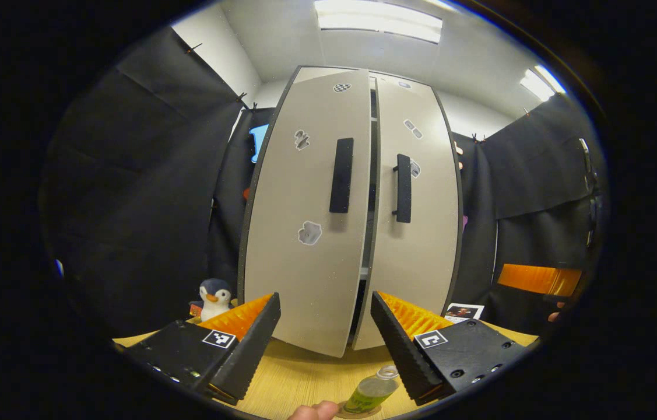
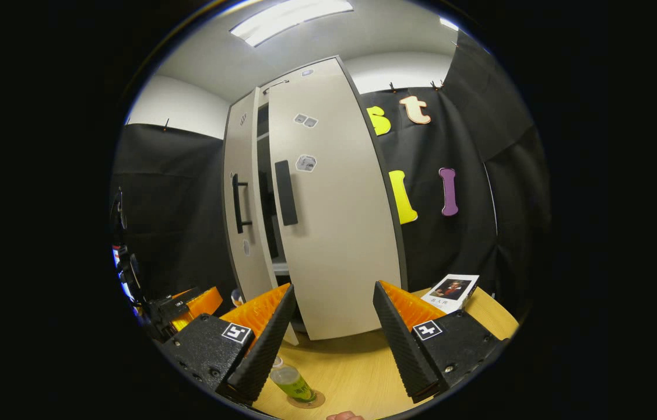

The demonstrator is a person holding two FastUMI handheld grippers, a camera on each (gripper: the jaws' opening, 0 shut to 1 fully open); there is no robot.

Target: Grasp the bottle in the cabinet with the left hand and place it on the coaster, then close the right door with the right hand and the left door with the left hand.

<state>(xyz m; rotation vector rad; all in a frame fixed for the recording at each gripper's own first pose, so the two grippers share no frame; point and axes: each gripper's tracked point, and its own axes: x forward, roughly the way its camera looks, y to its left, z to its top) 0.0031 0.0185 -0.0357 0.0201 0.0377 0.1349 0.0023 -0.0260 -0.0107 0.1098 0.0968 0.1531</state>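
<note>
The grey two-door cabinet stands ahead on the wooden table. Its left door [image 1: 305,233] and right door [image 1: 421,245] are both slightly ajar, with a dark gap between them. In the right gripper view the right door [image 2: 334,233] swings out toward me, and the left door [image 2: 243,221] sits behind it. A small clear bottle [image 1: 373,389] with a green label stands on a round coaster [image 1: 357,413] in front of the cabinet. My left gripper [image 1: 325,297] is open and empty above and behind the bottle. My right gripper [image 2: 334,286] is open and empty before the right door, with the bottle [image 2: 292,382] at its lower left.
A toy penguin [image 1: 214,297] sits left of the cabinet. A white book [image 2: 450,291] lies on the table to its right. Black handles [image 1: 341,175] are mounted on the doors. Black cloth walls close in both sides. A person's fingertip [image 1: 316,411] shows beside the coaster.
</note>
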